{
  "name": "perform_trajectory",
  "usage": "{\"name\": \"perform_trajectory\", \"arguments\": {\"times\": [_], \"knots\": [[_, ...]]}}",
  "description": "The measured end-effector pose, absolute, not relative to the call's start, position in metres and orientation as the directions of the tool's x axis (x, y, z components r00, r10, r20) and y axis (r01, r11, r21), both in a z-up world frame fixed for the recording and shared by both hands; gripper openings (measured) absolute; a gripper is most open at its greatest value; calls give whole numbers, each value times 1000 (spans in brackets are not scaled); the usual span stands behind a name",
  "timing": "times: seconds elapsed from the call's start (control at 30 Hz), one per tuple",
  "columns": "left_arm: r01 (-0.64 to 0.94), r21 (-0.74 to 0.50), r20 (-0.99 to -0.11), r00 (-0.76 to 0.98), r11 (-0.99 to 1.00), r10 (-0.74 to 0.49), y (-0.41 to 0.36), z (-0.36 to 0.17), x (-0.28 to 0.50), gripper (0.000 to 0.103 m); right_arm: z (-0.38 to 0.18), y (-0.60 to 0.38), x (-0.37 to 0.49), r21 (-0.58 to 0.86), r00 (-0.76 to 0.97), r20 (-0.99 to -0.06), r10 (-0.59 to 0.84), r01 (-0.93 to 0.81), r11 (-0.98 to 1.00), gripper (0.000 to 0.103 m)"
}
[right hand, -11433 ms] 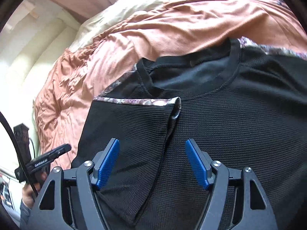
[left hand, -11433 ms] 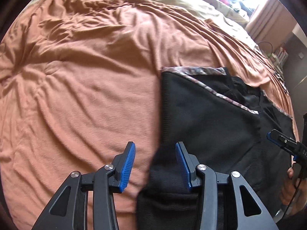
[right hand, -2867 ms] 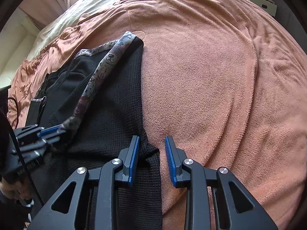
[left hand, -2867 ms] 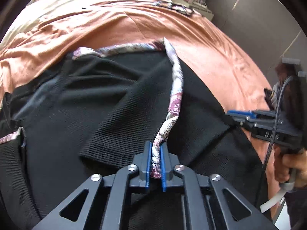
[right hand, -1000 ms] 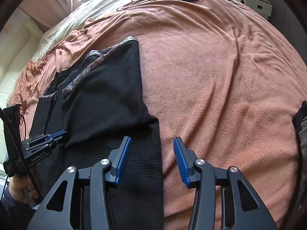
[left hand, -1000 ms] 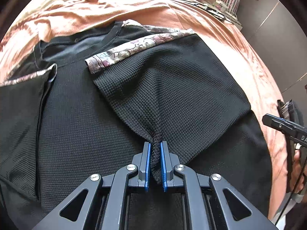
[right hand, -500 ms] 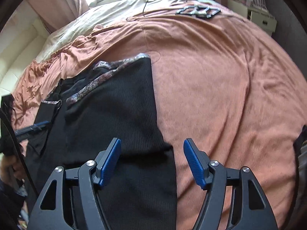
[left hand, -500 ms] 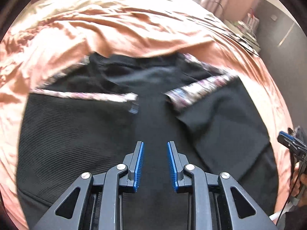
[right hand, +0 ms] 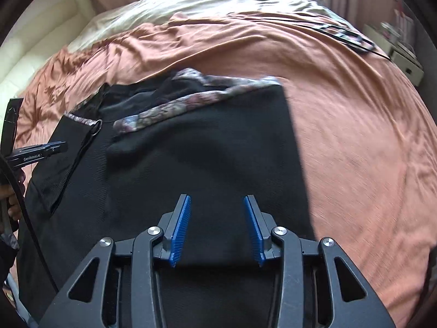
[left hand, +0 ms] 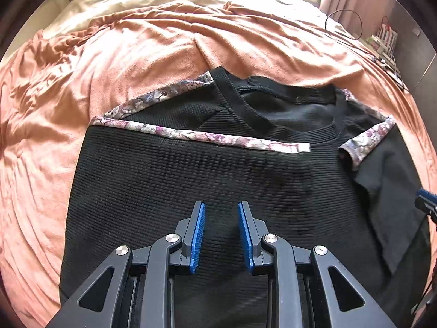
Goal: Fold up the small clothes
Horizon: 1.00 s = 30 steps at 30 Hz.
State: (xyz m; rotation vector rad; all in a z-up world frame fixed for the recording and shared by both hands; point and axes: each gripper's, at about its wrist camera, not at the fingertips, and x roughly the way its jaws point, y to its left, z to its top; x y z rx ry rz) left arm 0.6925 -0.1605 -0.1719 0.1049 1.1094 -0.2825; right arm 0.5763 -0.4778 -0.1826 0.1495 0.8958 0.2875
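Since a second ago, the left gripper (left hand: 220, 236) has let go of the pinch of black fabric it was clamping and has swung across to hang over the middle of the black shirt (left hand: 191, 191). Its blue pads stand a little apart with nothing between them. Both sleeves now lie folded in over the body of the shirt, their floral trim (left hand: 202, 136) running across the chest below the neckline. The shirt lies flat on the rumpled orange blanket (left hand: 68, 104) covering the bed, collar toward the far side. From the right wrist view, the right gripper (right hand: 217, 227) hangs released over the shirt's folded right side, its jaws closing with nothing caught between them. At that view's left edge, the left gripper shows beside the folded left sleeve (right hand: 62, 158).
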Motion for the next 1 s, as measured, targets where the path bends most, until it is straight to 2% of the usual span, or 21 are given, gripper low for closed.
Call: {"name": "perform_trajectory", "arguments": {"times": [0.37,0.6,0.7,0.97,1.0], "knots": [[367,-32,-887,419,930,-196,-183,-177,710,27,-195,-394,647,189,545,-777,316,-277,942,22],[404,-50,-880,415,913,-232,-196,-180,718,27,-198,-350,669,190,530,-769,358,-345,919,22],[410,-63,-878,411,910,-246,-198,-182,719,34,-198,-341,676,208,527,-760,381,-359,910,22],[380,-117,-879,391,917,-274,-182,-172,709,35,-199,-352,687,356,487,-733,476,-321,877,22],[377,-119,-880,388,919,-273,-178,-170,706,38,-197,-356,683,364,493,-726,479,-316,876,22]]}}
